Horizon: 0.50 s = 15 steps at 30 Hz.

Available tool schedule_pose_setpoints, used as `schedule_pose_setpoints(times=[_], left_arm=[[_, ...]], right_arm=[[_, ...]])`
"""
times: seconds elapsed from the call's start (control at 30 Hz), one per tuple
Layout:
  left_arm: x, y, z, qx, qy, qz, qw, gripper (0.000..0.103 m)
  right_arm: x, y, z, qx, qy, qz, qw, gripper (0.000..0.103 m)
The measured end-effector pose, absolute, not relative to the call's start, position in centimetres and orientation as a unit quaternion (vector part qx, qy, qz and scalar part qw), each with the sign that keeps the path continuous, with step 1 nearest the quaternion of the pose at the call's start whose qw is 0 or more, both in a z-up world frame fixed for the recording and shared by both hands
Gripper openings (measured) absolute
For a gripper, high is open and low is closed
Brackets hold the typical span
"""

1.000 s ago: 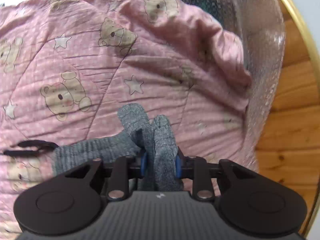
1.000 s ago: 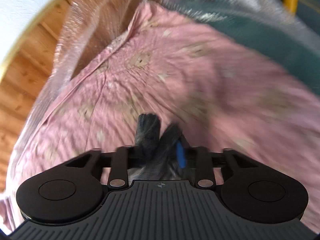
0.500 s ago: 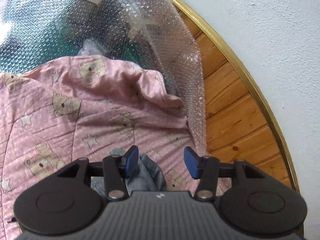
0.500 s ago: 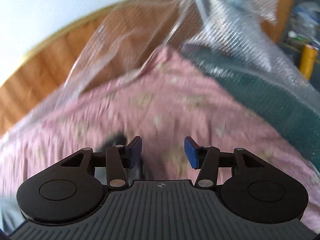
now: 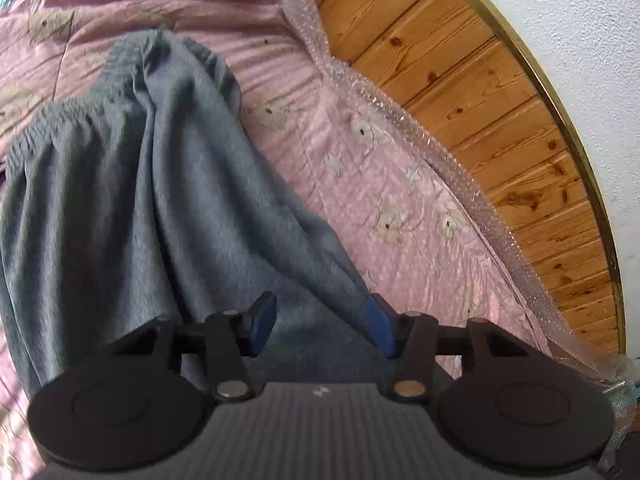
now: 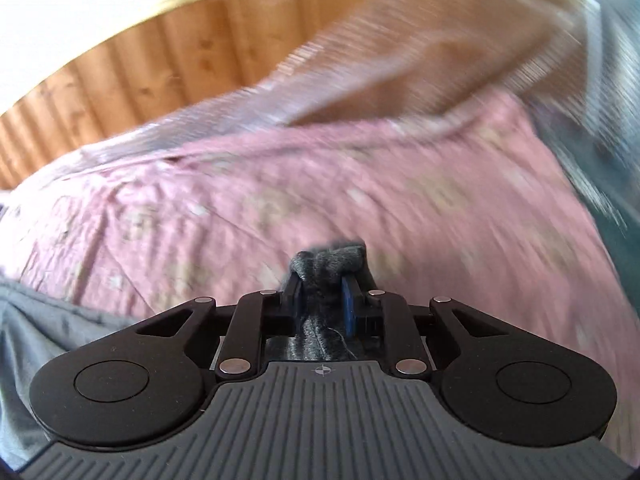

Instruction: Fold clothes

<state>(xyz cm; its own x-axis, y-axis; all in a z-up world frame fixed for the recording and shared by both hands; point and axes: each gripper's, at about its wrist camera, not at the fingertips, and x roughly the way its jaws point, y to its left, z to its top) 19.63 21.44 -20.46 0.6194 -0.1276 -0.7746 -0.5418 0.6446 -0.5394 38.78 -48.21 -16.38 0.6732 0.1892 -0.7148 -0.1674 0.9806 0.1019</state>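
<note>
Lying straight ahead of left tongs [image 5: 322,326], grey garment [image 5: 132,184], long axis running away; gaping, nothing pinched. Right tongs [image 6: 320,300] just closed, clamped on bunched grey hem w/ garment trailing left

Your open run is the pink quilt [image 5: 400,200] right of the grey garment [image 5: 140,180]. Bubble wrap [image 5: 440,148] rims that side, with wood panelling [image 5: 500,120] close behind, blocking you there.
</note>
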Motion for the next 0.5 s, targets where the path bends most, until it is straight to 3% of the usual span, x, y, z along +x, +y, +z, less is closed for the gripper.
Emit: schedule_pose_setpoints(times=[0.07, 0.13, 0.33, 0.5], left_arm=[[19.0, 20.2, -20.7, -0.402, 0.423, 0.116, 0.804, 0.049], [18.1, 18.8, -20.1, -0.387, 0.427, 0.093, 0.812, 0.049], [12.9, 16.2, -19.7, -0.407, 0.416, 0.033, 0.813, 0.053], [9.6, 14.5, -21.7, -0.447, 0.434, -0.003, 0.782, 0.053]], right_arm=[[39.7, -48.0, -16.5, 0.015, 0.393, 0.096, 0.914, 0.020], [39.3, -49.3, -16.2, 0.044, 0.386, 0.068, 0.919, 0.045], [28.6, -55.7, -14.3, 0.282, 0.319, -0.046, 0.904, 0.048], [21.8, -52.4, -17.2, 0.301, 0.383, -0.035, 0.872, 0.047]])
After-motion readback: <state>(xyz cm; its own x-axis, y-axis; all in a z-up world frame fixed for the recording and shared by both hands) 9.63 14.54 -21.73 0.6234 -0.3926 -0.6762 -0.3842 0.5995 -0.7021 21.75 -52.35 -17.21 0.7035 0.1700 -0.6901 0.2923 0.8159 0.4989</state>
